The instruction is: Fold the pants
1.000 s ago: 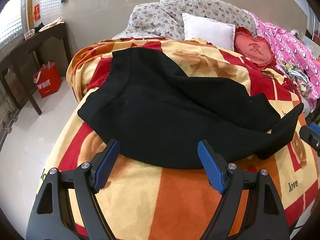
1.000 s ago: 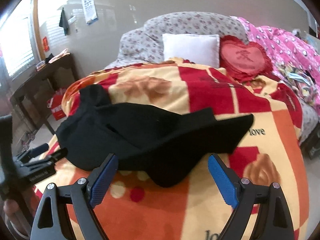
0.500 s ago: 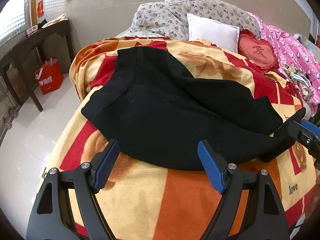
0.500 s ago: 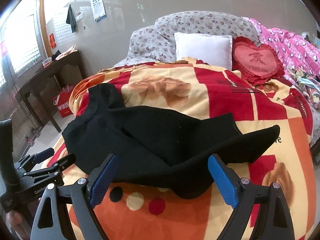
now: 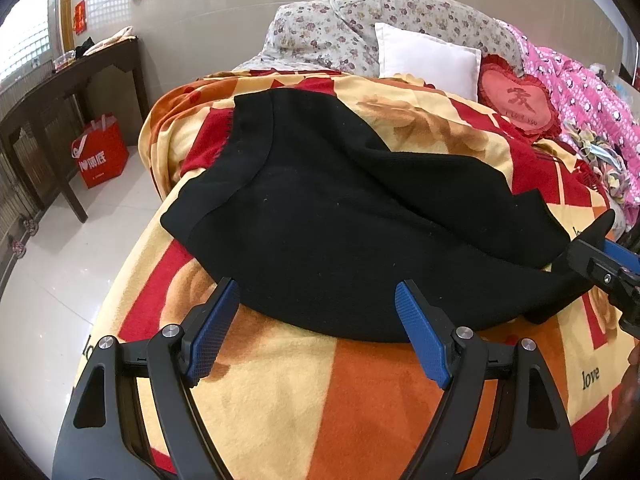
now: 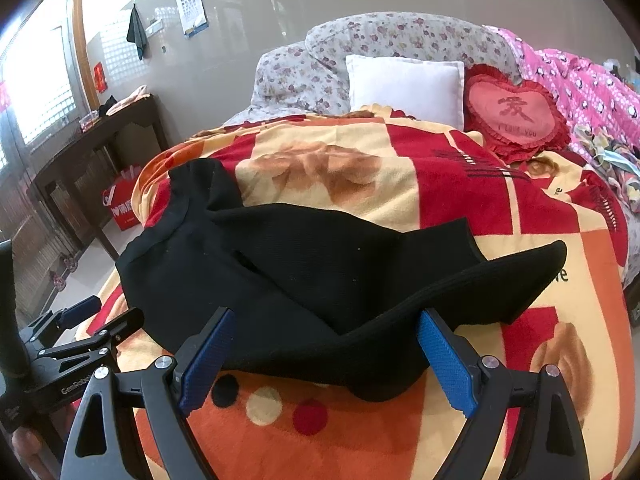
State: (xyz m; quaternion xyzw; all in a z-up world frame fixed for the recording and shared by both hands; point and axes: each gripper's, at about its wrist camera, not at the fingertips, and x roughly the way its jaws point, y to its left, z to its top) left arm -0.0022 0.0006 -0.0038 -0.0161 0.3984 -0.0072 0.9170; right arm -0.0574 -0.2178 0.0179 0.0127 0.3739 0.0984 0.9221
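- Left wrist view: the left gripper (image 5: pixel 316 320) has its jaws spread wide, nothing between the blue pads (image 5: pixel 210 332), and sits just short of the near hem of the black pants (image 5: pixel 340 220).
- The pants lie loosely spread on the patterned blanket (image 5: pixel 328 392), close to the blanket's near edge, with the waistband end toward the left edge and the legs running toward the right edge.
- The right gripper (image 5: pixel 608 264) enters at the right border of this view, beside the leg ends (its opening cannot be judged from here).
- A white pillow (image 5: pixel 428 64) and a red heart cushion (image 5: pixel 520 100) rest at the far end of the bed; a red bag (image 5: pixel 100 156) stands on the floor under a dark side table (image 5: pixel 76 80).
- Right wrist view: the right gripper (image 6: pixel 324 352) is also wide open and empty, its pads (image 6: pixel 446 364) flanking the near folded edge of the pants (image 6: pixel 300 272) without closing on it.
- One pant leg (image 6: pixel 500 280) extends toward the blanket's (image 6: pixel 400 440) right edge.
- The left gripper (image 6: pixel 88 332) shows at the left border, near the waistband side.
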